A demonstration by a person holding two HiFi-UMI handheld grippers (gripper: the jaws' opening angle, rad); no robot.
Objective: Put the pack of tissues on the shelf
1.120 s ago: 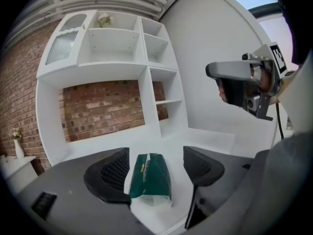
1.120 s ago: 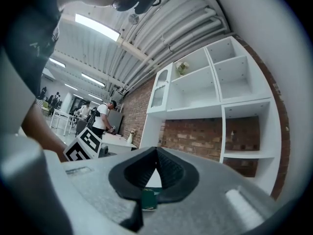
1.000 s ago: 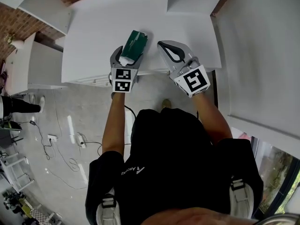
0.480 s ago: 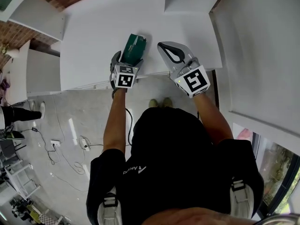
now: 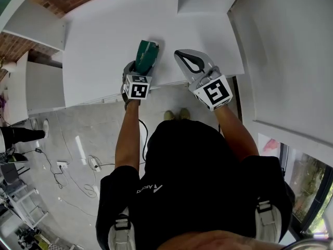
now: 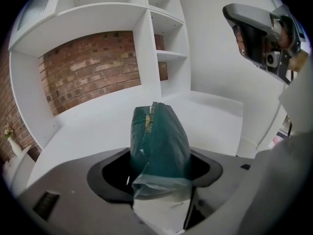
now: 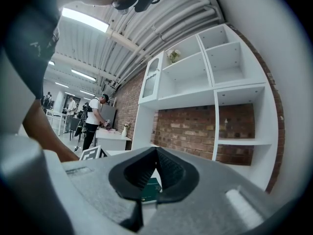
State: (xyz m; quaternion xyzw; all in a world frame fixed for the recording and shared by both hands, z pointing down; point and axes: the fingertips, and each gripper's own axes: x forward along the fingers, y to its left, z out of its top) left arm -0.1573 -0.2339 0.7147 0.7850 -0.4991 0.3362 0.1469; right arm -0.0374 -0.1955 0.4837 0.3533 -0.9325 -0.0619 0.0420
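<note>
The pack of tissues point(image 5: 146, 55) is dark green with a clear plastic near end. It lies on the white shelf surface point(image 5: 99, 40), pointing away from me. My left gripper point(image 5: 140, 66) straddles its near end, and the jaws are closing on it. In the left gripper view the pack point(image 6: 159, 141) fills the gap of the left gripper point(image 6: 160, 155), with both pads against its sides. My right gripper point(image 5: 183, 55) hovers just right of the pack, shut and empty. In its own view the right gripper point(image 7: 156, 150) shows jaws that meet, with the pack point(image 7: 151, 185) visible below them.
White shelf compartments point(image 6: 161, 38) rise behind the surface, backed by a brick wall point(image 6: 93, 67). A white upright panel point(image 5: 291, 51) stands at the right. Cables point(image 5: 78, 165) lie on the floor. A person point(image 7: 95, 119) works at a table far off.
The left gripper has moved forward over the shelf surface with the pack, which now lies flatter and further in. The right gripper has hardly moved.
</note>
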